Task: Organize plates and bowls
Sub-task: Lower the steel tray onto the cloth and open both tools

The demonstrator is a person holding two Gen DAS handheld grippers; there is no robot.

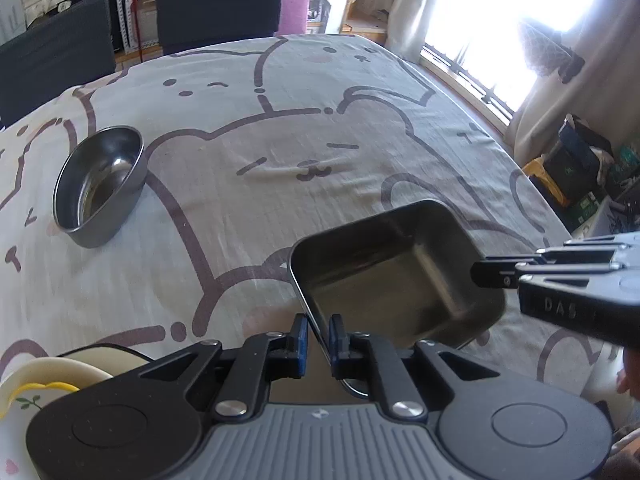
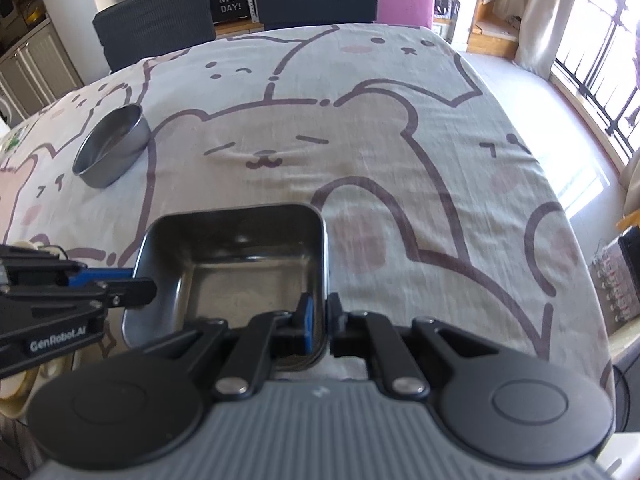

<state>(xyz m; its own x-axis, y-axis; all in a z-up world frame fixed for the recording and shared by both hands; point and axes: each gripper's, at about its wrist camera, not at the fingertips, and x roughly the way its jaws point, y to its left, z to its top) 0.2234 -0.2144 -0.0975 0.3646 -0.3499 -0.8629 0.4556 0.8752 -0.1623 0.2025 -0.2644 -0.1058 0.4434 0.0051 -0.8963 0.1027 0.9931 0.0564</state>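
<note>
Square tray [image 2: 248, 276] & oval bowl [image 1: 98, 186]: brushed steel w/ dull sheen, smooth. Tablecloth [image 1: 280, 152]: matt woven cloth, slightly wrinkled, printed. Grippers: matt black plastic, ribbed grey housing, shiny metal rivets; cream plate [image 1: 52, 380] glossy.

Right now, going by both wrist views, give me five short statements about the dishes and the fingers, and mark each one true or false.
1. Both grippers grip the square metal tray by its rim. True.
2. The round metal bowl sits inside the tray. False: it stands apart on the tablecloth, farther away to the left.
3. The tray is empty. True.
4. The right gripper hangs open above the bowl. False: its fingers are shut on the tray's wall.
5. The left gripper holds a cup. False: it pinches the tray's rim.
</note>
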